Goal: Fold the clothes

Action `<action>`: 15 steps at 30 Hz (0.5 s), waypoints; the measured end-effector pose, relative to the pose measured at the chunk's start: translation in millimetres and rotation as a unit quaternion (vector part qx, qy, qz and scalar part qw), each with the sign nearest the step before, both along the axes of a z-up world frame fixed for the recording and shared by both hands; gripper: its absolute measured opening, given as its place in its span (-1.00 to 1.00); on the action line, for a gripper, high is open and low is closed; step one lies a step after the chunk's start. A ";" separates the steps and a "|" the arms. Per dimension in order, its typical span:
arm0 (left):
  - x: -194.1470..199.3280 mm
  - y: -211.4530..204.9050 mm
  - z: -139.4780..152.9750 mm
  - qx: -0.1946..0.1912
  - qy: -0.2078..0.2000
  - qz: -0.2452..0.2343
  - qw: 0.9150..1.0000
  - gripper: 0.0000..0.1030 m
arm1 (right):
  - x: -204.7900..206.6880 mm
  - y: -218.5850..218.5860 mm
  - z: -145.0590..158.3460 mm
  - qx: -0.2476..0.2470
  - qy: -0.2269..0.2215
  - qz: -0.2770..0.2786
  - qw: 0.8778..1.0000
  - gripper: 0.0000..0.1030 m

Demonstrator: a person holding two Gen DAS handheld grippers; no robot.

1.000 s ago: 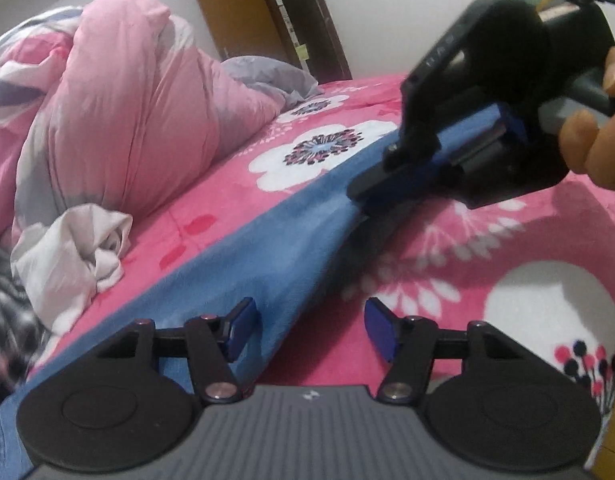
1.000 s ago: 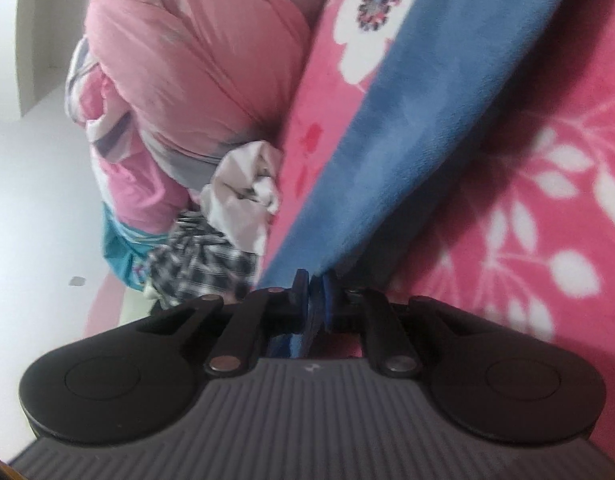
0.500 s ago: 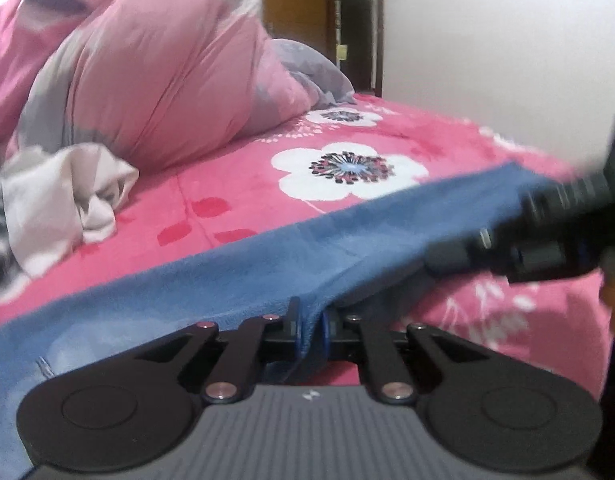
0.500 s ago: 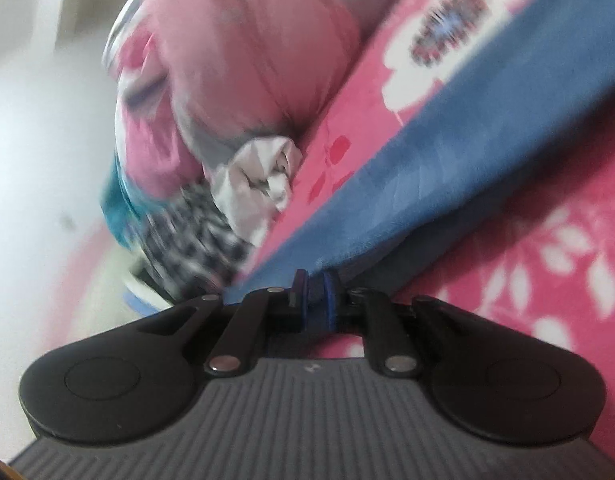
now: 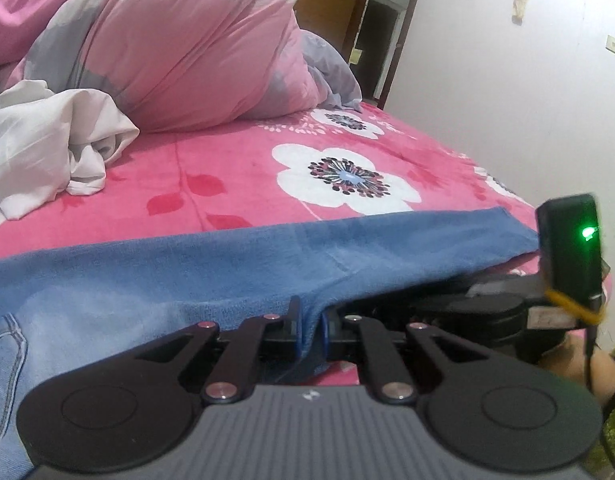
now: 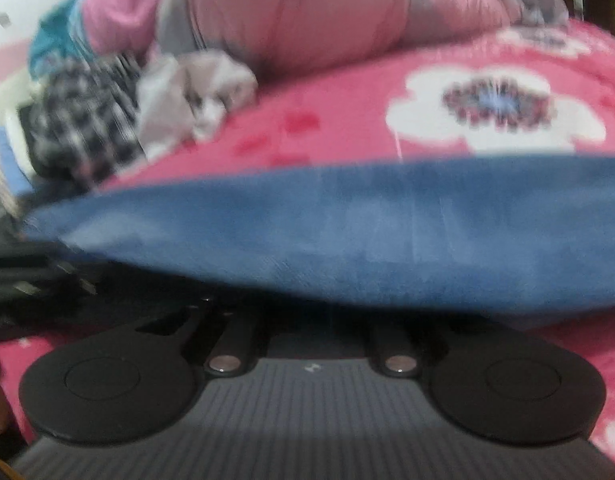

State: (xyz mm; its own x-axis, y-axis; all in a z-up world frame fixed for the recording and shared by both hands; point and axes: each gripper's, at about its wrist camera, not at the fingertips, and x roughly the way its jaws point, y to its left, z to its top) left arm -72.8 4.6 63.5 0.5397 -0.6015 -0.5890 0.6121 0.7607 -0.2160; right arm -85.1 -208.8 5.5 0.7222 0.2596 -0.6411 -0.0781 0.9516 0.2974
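Note:
A pair of blue jeans (image 5: 227, 264) lies spread across the pink flowered bedspread (image 5: 235, 160), its paler pocket end at the lower left. My left gripper (image 5: 309, 332) is shut on the near edge of the jeans, a fold of blue cloth pinched between its pads. The right gripper's black body (image 5: 499, 312), with a green light on it, reaches under the same edge further right. In the blurred right wrist view the jeans (image 6: 347, 232) hang over my right gripper (image 6: 307, 316) and hide its fingertips; the cloth is raised off the bed there.
A big pink and grey duvet (image 5: 179, 40) is heaped at the back. A crumpled white garment (image 5: 55, 140) and a checked one (image 6: 79, 120) lie at the left. A white wall (image 5: 507, 100) and a doorway (image 5: 375, 40) border the bed on the right.
The left jaws, open a second ago, have closed on the jeans' edge. Both grippers have rolled level, and the right one has swung round with the edge lifted.

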 end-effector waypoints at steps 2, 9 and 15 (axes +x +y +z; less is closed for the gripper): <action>1.0 1.9 0.1 -0.005 0.002 -0.001 1.000 -0.82 | -9.7 -3.2 2.7 0.008 0.017 0.007 1.000 -0.84; 4.6 4.1 -2.8 -0.014 0.015 -0.006 1.000 -0.82 | -28.3 -15.2 21.5 0.044 0.031 0.016 0.998 -0.80; 4.7 4.0 -3.3 -0.019 0.022 0.001 1.000 -0.82 | 2.1 9.8 -0.4 0.066 0.048 0.043 0.996 -0.79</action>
State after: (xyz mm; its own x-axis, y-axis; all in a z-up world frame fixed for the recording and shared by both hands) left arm -68.2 8.6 60.3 0.5156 -0.6223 -0.5890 0.5996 0.7531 -0.2708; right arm -83.0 -199.1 5.0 0.6308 0.4052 -0.6617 -0.1233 0.8943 0.4301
